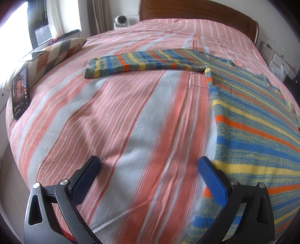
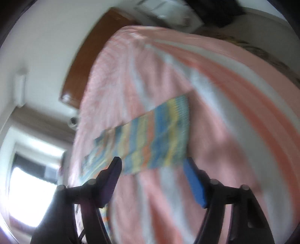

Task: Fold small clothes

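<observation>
A small knit sweater point(image 1: 253, 120) with blue, yellow, orange and green stripes lies flat on the bed at the right of the left wrist view. One sleeve point(image 1: 138, 62) stretches out to the left. My left gripper point(image 1: 149, 165) is open and empty, low over the bedspread beside the sweater's lower left edge. In the blurred, tilted right wrist view the other sleeve point(image 2: 153, 140) lies just ahead of my right gripper point(image 2: 152, 163), which is open and empty just short of the sleeve's end.
The pink and grey striped bedspread point(image 1: 105, 116) covers the bed. A phone point(image 1: 20, 93) with a lit screen and a patterned pillow point(image 1: 56, 50) lie at the left edge. A wooden headboard point(image 1: 196, 11) and a small white camera point(image 1: 121, 20) are behind.
</observation>
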